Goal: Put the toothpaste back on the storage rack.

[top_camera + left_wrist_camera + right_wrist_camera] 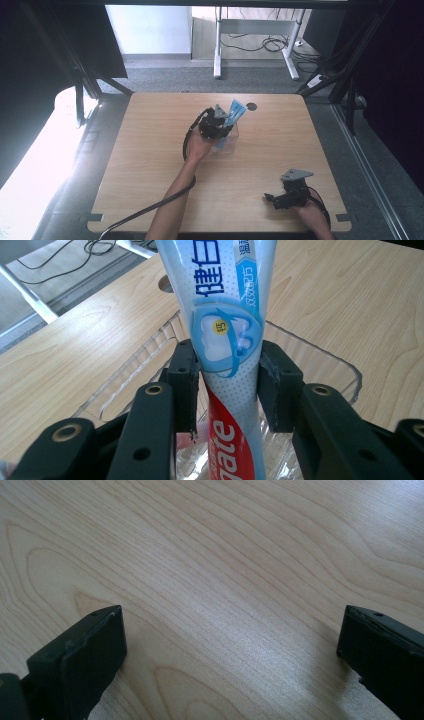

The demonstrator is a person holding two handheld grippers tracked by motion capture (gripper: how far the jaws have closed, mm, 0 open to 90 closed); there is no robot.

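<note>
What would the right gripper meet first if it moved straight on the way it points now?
Most likely the bare wooden table: the right gripper has open, empty jaws angled down at the tabletop, nothing between.

Overhead view; two close gripper-mounted tabletop (150, 165) views

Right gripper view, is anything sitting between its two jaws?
No, the right gripper has its jaws wide apart over bare wooden table.
</note>
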